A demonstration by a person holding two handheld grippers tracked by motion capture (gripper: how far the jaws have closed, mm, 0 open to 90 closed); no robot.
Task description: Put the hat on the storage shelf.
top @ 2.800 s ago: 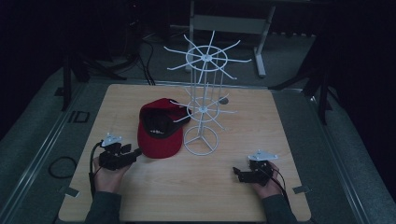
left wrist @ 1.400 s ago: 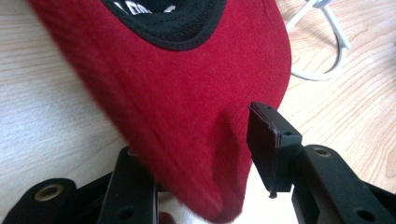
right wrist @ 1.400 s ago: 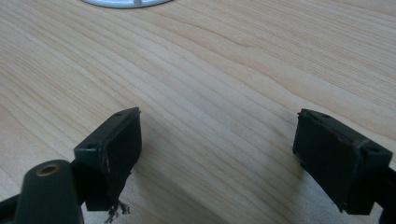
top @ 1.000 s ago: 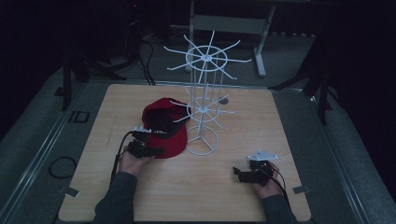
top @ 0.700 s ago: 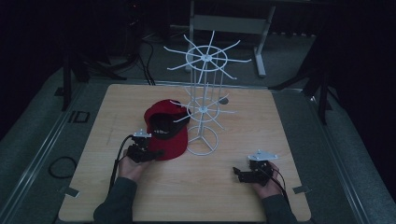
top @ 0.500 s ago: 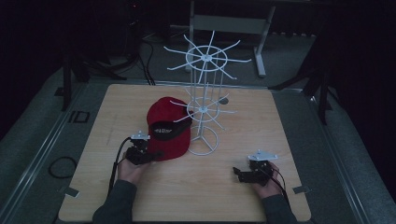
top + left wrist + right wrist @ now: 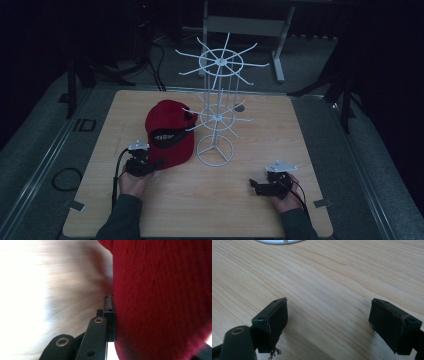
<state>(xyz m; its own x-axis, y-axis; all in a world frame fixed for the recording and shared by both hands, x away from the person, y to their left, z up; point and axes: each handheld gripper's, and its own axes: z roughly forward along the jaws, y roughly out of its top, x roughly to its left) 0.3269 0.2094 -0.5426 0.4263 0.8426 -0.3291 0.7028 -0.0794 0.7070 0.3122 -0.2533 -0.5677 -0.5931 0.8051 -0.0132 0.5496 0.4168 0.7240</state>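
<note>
- My left gripper [image 7: 148, 165] sits at the near edge of the red cap [image 7: 169, 134], on the side of it away from the white wire rack [image 7: 216, 112].
- In the left gripper view the red cap [image 7: 162, 300] presses right against one of my black jaws; the other jaw is hidden behind the fabric, so my jaws appear clamped on the brim.
- The cap lies on the wooden table [image 7: 200, 210], just beside the rack's round base, its crown touching or nearly touching the lower wire arms.
- My right gripper [image 7: 257, 186] rests low over the table on the near right side of the rack, well apart from the cap.
- In the right gripper view my right gripper [image 7: 328, 322] has its jaws spread wide over bare wood, nothing between them.
- The rim of the rack's base [image 7: 279, 241] shows at the top of that view.
</note>
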